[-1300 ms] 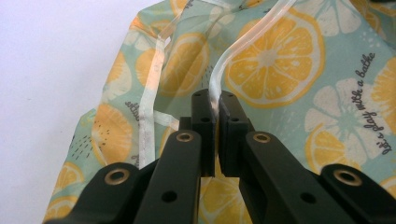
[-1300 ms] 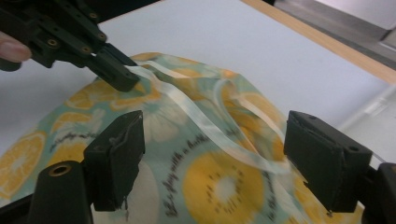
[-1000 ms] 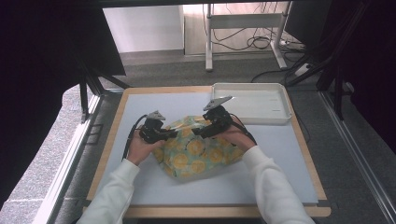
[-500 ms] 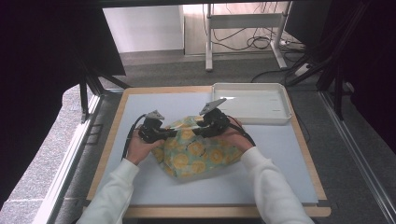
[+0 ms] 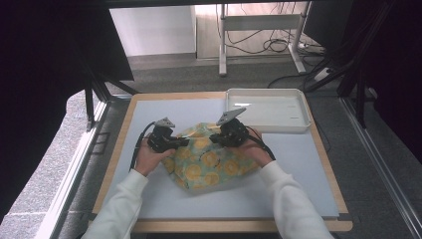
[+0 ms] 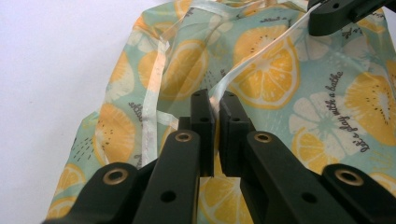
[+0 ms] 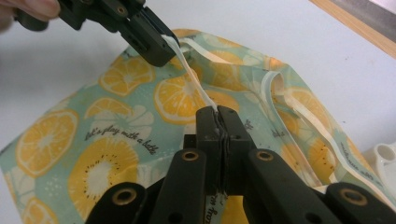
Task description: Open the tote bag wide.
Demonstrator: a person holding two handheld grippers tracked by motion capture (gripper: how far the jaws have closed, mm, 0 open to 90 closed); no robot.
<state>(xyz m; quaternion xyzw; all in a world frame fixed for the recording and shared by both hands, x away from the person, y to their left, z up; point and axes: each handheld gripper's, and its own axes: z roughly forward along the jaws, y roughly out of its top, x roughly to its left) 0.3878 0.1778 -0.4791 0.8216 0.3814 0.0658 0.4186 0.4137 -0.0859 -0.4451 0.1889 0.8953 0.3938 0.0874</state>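
The left gripper [image 6: 215, 105] is clamped on the pale translucent edge band [image 6: 261, 51] of the mint-green plastic bag printed with orange citrus slices [image 5: 211, 159], and the right gripper [image 7: 217, 114], whose jaws have just been closing, is pinched on the same band farther along, so that the band runs taut between the 2 grippers. The bag lies crumpled on the light grey table mat [image 5: 298, 169], near its middle, between the person's 2 hands. The white rectangular plastic tray [image 5: 267, 109] sits at the mat's far right corner, just beyond the right gripper and apart from the bag.
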